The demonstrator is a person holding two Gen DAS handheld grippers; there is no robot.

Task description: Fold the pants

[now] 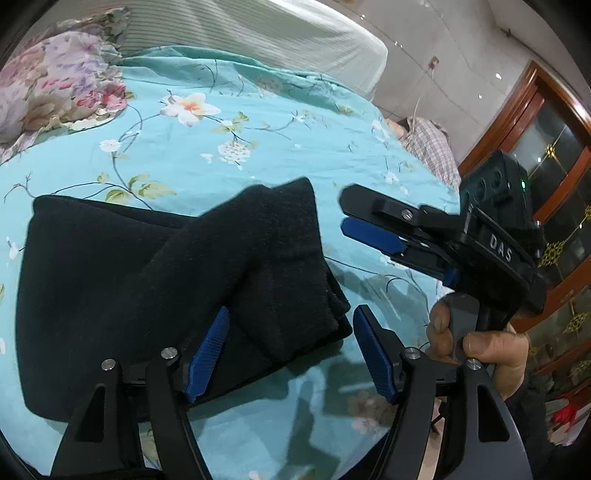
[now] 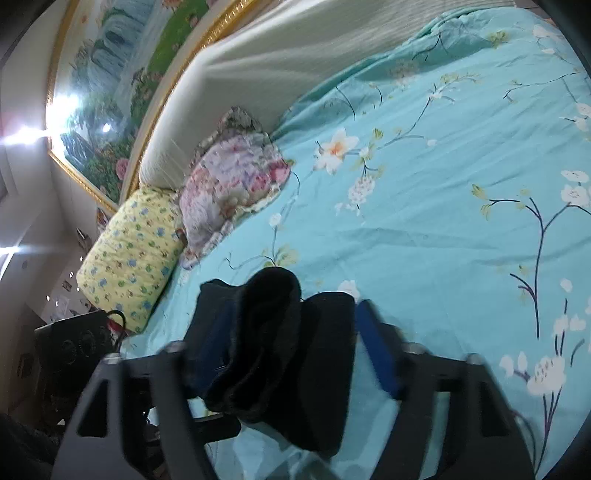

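Note:
The black pants (image 1: 147, 280) lie folded into a compact bundle on the turquoise floral bedsheet (image 1: 229, 155). My left gripper (image 1: 291, 354) is open; its blue pads (image 1: 207, 354) straddle the near right corner of the bundle without clamping it. My right gripper (image 1: 345, 218) shows in the left wrist view, held by a hand, open and empty just right of the pants' top flap. In the right wrist view the pants (image 2: 273, 354) lie between the right gripper's open fingers (image 2: 376, 350); the image is blurred.
A floral pillow (image 1: 55, 85) and a yellow patterned pillow (image 2: 129, 254) lie at the head of the bed by the white headboard (image 1: 258, 29). A plaid cloth (image 1: 432, 147) lies at the bed's far edge. A wooden glass cabinet (image 1: 554, 177) stands at the right.

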